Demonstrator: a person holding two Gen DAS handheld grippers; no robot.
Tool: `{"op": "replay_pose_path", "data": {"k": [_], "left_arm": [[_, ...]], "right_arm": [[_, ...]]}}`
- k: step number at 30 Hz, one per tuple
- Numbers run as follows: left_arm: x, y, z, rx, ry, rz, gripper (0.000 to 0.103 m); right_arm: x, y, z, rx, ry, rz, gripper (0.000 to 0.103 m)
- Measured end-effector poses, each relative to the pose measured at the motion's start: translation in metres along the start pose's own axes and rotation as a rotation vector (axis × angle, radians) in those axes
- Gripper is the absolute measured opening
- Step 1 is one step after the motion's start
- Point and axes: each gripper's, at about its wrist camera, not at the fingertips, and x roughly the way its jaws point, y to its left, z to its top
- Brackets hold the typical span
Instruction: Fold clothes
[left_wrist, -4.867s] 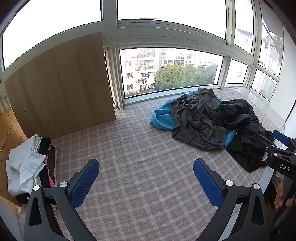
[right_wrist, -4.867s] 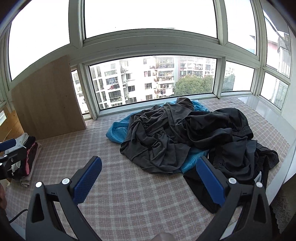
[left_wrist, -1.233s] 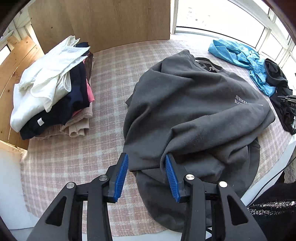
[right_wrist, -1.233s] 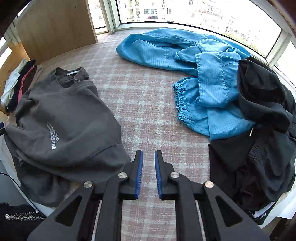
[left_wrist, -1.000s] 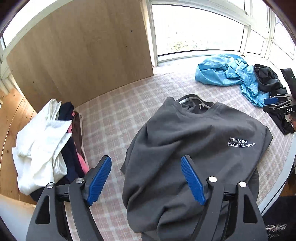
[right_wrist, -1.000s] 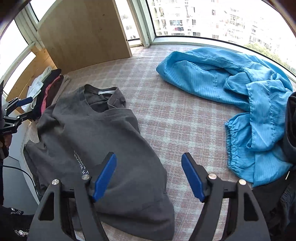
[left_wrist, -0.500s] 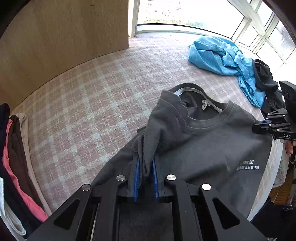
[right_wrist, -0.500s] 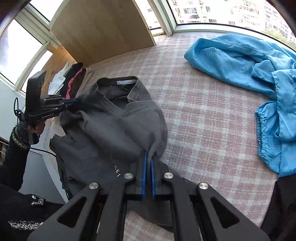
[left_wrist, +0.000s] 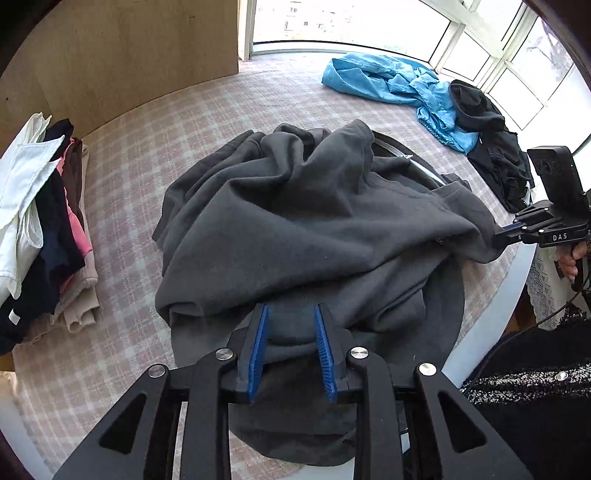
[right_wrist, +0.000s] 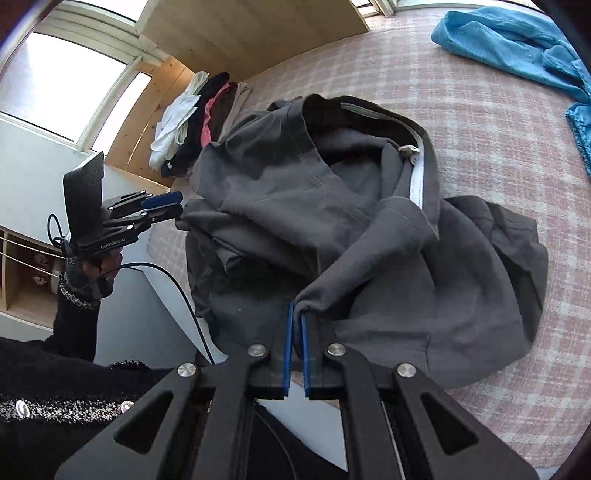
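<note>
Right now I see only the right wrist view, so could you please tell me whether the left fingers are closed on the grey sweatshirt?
Observer: No, the left fingers stand apart, with a fold of the grey sweatshirt lying between them.
Operator: Thank you. Is anything lying past the blue garment?
Observer: Yes, a heap of black clothes lies next to the blue garment, on its window side.
</note>
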Motion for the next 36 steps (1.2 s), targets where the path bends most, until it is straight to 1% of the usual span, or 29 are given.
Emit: {"op": "replay_pose_path", "data": {"k": [1, 3, 5, 6, 7, 8, 9, 10, 11, 12, 13, 15, 17, 18, 19, 20, 22, 23, 26, 29, 31, 32, 33, 34, 35, 36], "left_arm": [[-0.009, 0.002, -0.003, -0.010, -0.025, 0.008, 0.030], [-0.029, 0.007, -0.009, -0.034, -0.077, 0.024, 0.034], [-0.047, 0.017, -0.022, -0.061, -0.112, 0.083, 0.036], [-0.056, 0.022, -0.031, -0.079, -0.128, 0.114, 0.036], [-0.064, 0.028, -0.040, -0.100, -0.142, 0.133, 0.036], [-0.073, 0.033, -0.049, -0.126, -0.155, 0.152, 0.037], [-0.081, 0.039, -0.060, -0.153, -0.166, 0.171, 0.039], [-0.089, 0.045, -0.070, -0.179, -0.178, 0.190, 0.042], [-0.095, 0.051, -0.080, -0.210, -0.184, 0.210, 0.044], [-0.101, 0.056, -0.092, -0.245, -0.188, 0.226, 0.044], [-0.103, 0.058, -0.098, -0.265, -0.191, 0.232, 0.044], [-0.106, 0.061, -0.108, -0.300, -0.196, 0.242, 0.044], [-0.105, 0.062, -0.113, -0.318, -0.200, 0.249, 0.044], [-0.103, 0.060, -0.111, -0.313, -0.199, 0.248, 0.046], [-0.098, 0.060, -0.107, -0.307, -0.199, 0.241, 0.047], [-0.093, 0.059, -0.103, -0.301, -0.199, 0.232, 0.050], [-0.079, 0.062, -0.090, -0.279, -0.196, 0.216, 0.050], [-0.072, 0.063, -0.082, -0.268, -0.192, 0.215, 0.050], [-0.036, 0.074, -0.054, -0.199, -0.143, 0.228, 0.051], [0.000, 0.085, -0.026, -0.127, -0.092, 0.242, 0.055], [0.026, 0.105, -0.019, -0.165, -0.019, 0.236, 0.055], [0.036, 0.114, -0.016, -0.189, 0.006, 0.224, 0.053], [0.043, 0.117, -0.015, -0.203, 0.015, 0.190, 0.051], [0.048, 0.119, -0.015, -0.216, 0.022, 0.152, 0.045], [0.054, 0.121, -0.014, -0.228, 0.029, 0.114, 0.036], [0.060, 0.123, -0.013, -0.241, 0.035, 0.076, 0.007]], "right_arm": [[0.005, 0.019, 0.014, -0.038, -0.014, 0.035, 0.005], [0.015, 0.058, 0.042, -0.114, -0.043, 0.104, 0.005], [0.031, 0.105, 0.072, -0.206, -0.062, 0.187, 0.005], [0.044, 0.131, 0.088, -0.251, -0.066, 0.242, 0.005], [0.062, 0.155, 0.102, -0.276, -0.045, 0.315, 0.007], [0.081, 0.178, 0.115, -0.295, -0.018, 0.392, 0.011], [0.105, 0.198, 0.125, -0.306, 0.044, 0.436, 0.026], [0.124, 0.207, 0.129, -0.299, 0.117, 0.387, 0.043], [0.142, 0.215, 0.132, -0.288, 0.190, 0.315, 0.044], [0.149, 0.216, 0.131, -0.303, 0.242, 0.256, 0.044], [0.141, 0.207, 0.129, -0.318, 0.235, 0.238, 0.044], [0.118, 0.184, 0.125, -0.343, 0.191, 0.221, 0.044], [0.089, 0.148, 0.127, -0.338, 0.112, 0.180, 0.048], [0.076, 0.126, 0.130, -0.344, 0.060, 0.117, 0.058], [0.064, 0.103, 0.133, -0.353, 0.005, 0.043, 0.064], [0.057, 0.082, 0.137, -0.356, -0.027, -0.029, 0.064], [0.047, 0.039, 0.145, -0.358, -0.079, -0.173, 0.064], [0.045, 0.021, 0.149, -0.356, -0.082, -0.219, 0.064], [0.052, -0.027, 0.162, -0.349, -0.035, -0.282, 0.064], [0.068, -0.045, 0.171, -0.370, 0.012, -0.245, 0.064], [0.083, -0.043, 0.175, -0.415, 0.037, -0.221, 0.064], [0.092, -0.040, 0.176, -0.445, 0.050, -0.209, 0.064], [0.101, -0.035, 0.176, -0.479, 0.064, -0.201, 0.064], [0.109, -0.030, 0.177, -0.512, 0.080, -0.199, 0.064], [0.117, -0.026, 0.178, -0.544, 0.097, -0.199, 0.064], [0.124, -0.023, 0.179, -0.575, 0.109, -0.201, 0.064]]}}
